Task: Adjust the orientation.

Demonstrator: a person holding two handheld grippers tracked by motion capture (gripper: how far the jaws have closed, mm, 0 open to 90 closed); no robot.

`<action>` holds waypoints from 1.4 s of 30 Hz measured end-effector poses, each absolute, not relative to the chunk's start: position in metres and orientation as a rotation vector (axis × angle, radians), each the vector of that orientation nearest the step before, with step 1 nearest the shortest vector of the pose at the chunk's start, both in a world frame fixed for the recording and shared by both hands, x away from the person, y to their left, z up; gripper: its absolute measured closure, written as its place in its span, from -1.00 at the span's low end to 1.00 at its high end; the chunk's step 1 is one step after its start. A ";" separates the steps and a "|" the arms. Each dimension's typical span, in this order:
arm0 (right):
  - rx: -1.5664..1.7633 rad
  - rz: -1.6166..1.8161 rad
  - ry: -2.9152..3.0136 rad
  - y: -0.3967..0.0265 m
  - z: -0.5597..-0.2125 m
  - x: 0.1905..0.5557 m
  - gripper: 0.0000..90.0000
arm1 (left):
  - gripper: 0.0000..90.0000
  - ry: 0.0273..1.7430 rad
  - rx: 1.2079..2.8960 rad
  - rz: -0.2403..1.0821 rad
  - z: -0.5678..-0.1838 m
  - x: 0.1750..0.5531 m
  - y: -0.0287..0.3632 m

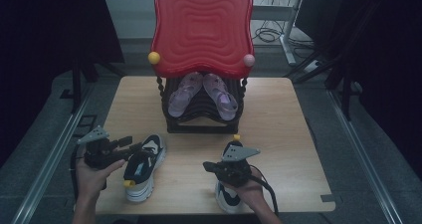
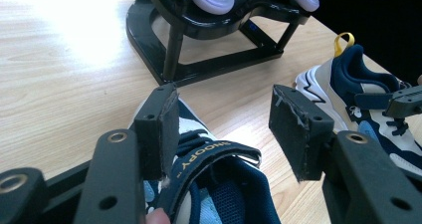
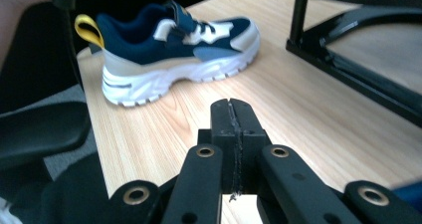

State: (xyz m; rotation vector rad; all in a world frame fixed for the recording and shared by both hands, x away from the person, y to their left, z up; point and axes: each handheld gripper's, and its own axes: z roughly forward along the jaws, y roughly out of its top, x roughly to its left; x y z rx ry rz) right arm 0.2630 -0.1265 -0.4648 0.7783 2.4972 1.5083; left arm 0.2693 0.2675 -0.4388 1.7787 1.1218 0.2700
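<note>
seen from above on a wooden table [image 1: 278,134]: left gripper [image 1: 130,143] held wide open over the navy-and-white sneaker [image 1: 143,167], one pad [image 2: 160,129] against its raised strap [image 2: 209,160], the other clear of it, nothing clamped. just beyond those jaws, a black shoe rack [image 1: 201,109] carrying a pair of lilac sandals [image 1: 201,93], with a red wavy tray [image 1: 201,30] propped upright behind. off to the right, right gripper [image 1: 208,166] with jaws pressed fully together, holding nothing, tips aimed across bare tabletop toward the left shoe. under that hand, a second sneaker [image 1: 228,196] at the near table edge, partly hidden.
</note>
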 end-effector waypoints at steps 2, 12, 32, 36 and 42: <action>0.791 1.487 2.507 -0.131 -0.468 0.262 1.00 | 0.01 1.117 1.787 0.267 -0.440 0.270 0.266; 0.825 1.449 2.505 -0.150 -0.472 0.251 1.00 | 0.01 1.119 1.784 0.266 -0.440 0.269 0.267; 0.863 1.357 2.601 -0.154 -0.497 0.236 1.00 | -0.01 1.121 1.791 0.264 -0.442 0.269 0.268; 0.871 1.327 2.604 -0.157 -0.499 0.235 1.00 | 0.00 1.123 1.781 0.273 -0.442 0.269 0.269; 0.873 1.309 2.615 -0.160 -0.501 0.235 1.00 | 0.00 1.124 1.781 0.273 -0.442 0.269 0.269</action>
